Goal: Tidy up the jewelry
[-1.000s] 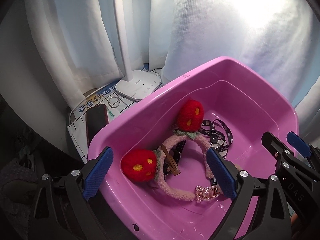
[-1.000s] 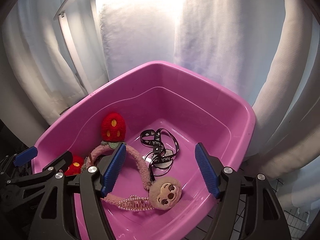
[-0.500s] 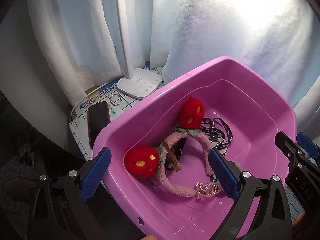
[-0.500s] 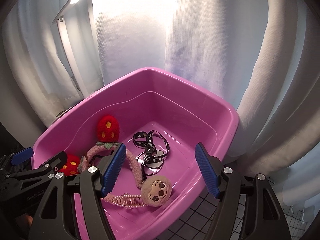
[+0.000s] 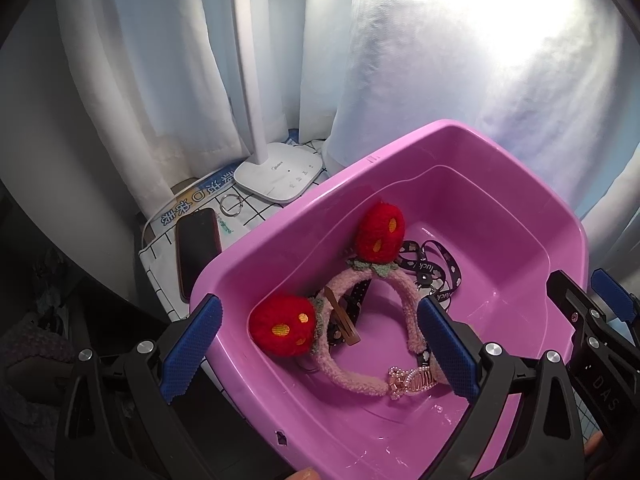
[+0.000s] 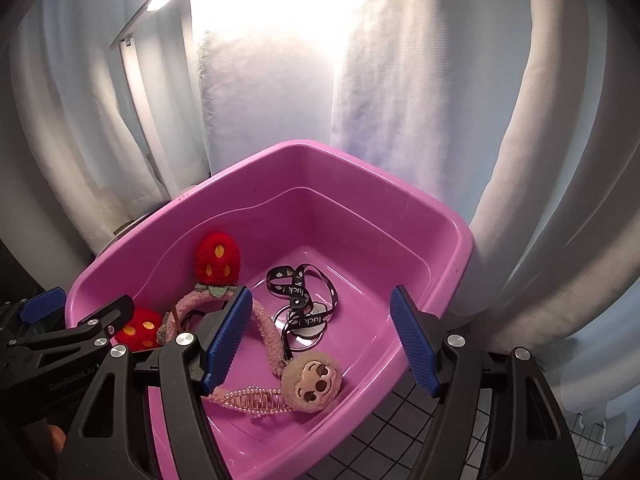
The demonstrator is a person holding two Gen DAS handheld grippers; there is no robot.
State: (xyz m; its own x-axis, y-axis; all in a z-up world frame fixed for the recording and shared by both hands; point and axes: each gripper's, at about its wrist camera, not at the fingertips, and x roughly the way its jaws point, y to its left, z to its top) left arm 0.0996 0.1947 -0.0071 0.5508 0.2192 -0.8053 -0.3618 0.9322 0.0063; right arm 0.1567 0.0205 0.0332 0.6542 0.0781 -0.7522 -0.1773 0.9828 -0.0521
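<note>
Only rightward: sloth plush [image 6: 311, 381].

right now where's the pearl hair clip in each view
Left wrist view: the pearl-studded gold hair clip lies low and right of centre on the pink plastic tub floor, beside the right blue pad.
Right wrist view: it lies low and left of centre, beside the plush sloth face.
Shared landmark: the fuzzy pink strawberry headband.

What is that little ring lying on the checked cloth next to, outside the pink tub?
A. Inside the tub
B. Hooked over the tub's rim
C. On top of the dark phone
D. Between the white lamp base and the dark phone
D: the metal ring lies flat on the checked cloth, between the white lamp base and the dark phone, touching neither, outside the pink tub.
</note>
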